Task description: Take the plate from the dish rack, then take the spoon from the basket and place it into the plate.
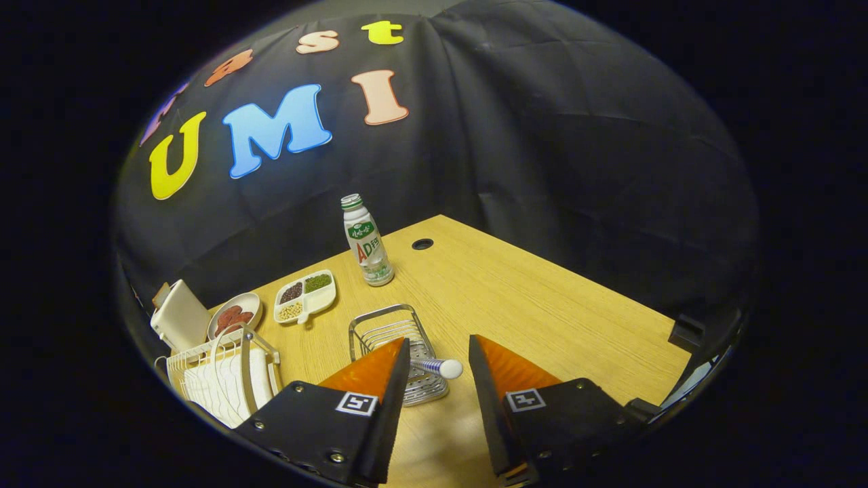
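So the gripper (439,359) is spread open with nothing in it, hovering right over the wire basket (397,342). The spoon (437,368) handle pokes out of the basket, its white tip sitting in the gap between the two orange fingers (373,369). The catch, as far as I can tell: the plate (220,386) is in the dish rack (224,369) off to the left, standing on edge. If the spoon gets grabbed now, there's no plate on the tabletop (529,305) to drop it into. Also, that rounded handle looks slippery, and the basket is light, so a sloppy pinch could drag or tip the whole basket. The bottle (367,240) beyond looks safe.
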Tool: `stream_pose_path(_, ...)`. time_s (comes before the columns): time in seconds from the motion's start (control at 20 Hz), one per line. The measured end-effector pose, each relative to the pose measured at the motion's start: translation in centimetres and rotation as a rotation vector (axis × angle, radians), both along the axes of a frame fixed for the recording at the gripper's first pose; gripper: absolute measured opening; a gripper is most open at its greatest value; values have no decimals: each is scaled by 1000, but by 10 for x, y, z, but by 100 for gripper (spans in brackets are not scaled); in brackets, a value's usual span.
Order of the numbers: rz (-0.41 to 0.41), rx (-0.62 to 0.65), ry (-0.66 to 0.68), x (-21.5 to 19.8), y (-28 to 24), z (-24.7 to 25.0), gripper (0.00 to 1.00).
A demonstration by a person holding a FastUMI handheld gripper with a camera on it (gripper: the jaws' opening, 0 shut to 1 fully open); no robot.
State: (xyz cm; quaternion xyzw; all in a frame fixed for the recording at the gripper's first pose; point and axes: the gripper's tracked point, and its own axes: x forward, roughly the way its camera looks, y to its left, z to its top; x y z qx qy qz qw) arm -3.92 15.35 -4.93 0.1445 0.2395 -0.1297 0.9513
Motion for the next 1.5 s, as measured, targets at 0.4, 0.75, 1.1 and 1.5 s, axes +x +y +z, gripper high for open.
stream_pose_path(0.4, 102, 33, -80, 24, 22, 12, 26)
stream_pose_path(0.75, 136, -116, -41, 33, 30, 30, 14)
stream_pose_path(1.1, 130, -280, -78, 9, 29, 90, 14)
stream_pose_path(1.5, 248, -371, -153, -59, 84, 149, 14)
